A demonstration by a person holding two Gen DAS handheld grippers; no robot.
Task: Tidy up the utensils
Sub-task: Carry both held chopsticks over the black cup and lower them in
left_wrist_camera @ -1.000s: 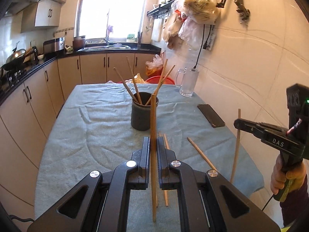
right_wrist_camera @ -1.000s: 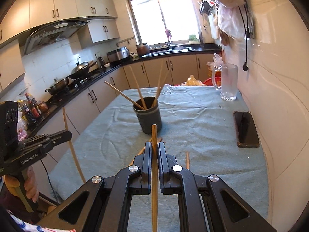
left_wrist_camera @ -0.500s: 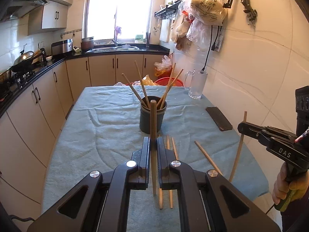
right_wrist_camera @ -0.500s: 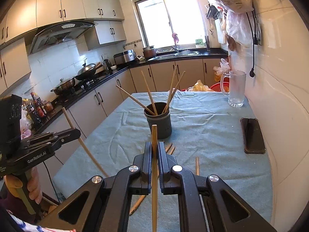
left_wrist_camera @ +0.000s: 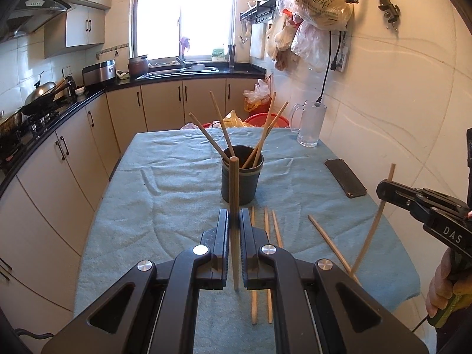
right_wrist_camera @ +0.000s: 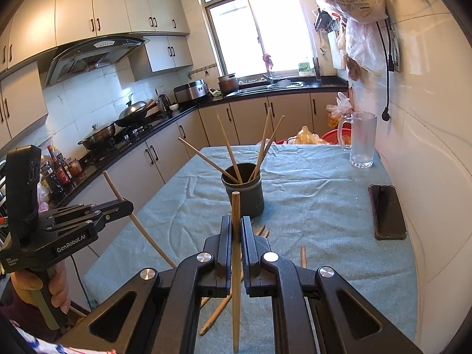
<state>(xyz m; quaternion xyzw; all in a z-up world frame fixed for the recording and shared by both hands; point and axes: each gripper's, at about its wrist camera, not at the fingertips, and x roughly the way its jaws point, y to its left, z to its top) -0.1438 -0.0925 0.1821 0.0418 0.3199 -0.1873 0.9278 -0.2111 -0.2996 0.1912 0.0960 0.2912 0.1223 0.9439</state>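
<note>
A dark round holder [left_wrist_camera: 240, 174] [right_wrist_camera: 243, 190] stands mid-table with several wooden chopsticks leaning out of it. My left gripper [left_wrist_camera: 234, 221] is shut on an upright chopstick [left_wrist_camera: 234, 194], hovering just short of the holder. My right gripper [right_wrist_camera: 235, 230] is shut on another upright chopstick [right_wrist_camera: 235, 218], also short of the holder. Each gripper shows in the other's view: the right gripper [left_wrist_camera: 383, 188] at the table's right edge, the left gripper [right_wrist_camera: 126, 206] off the left edge. Several loose chopsticks [left_wrist_camera: 267, 230] [right_wrist_camera: 303, 256] lie on the cloth near the front.
A blue-green cloth [left_wrist_camera: 165, 183] covers the table. A dark phone [left_wrist_camera: 345, 177] [right_wrist_camera: 386, 209] lies at the right edge, and a glass mug [left_wrist_camera: 308, 124] [right_wrist_camera: 361, 138] stands at the far right corner. The tiled wall is close on the right; kitchen counters run along the left.
Both views have tilted up and drawn back a little; the holder now sits lower and farther in frame. More loose chopsticks show beneath the left gripper. Both grips are unchanged.
</note>
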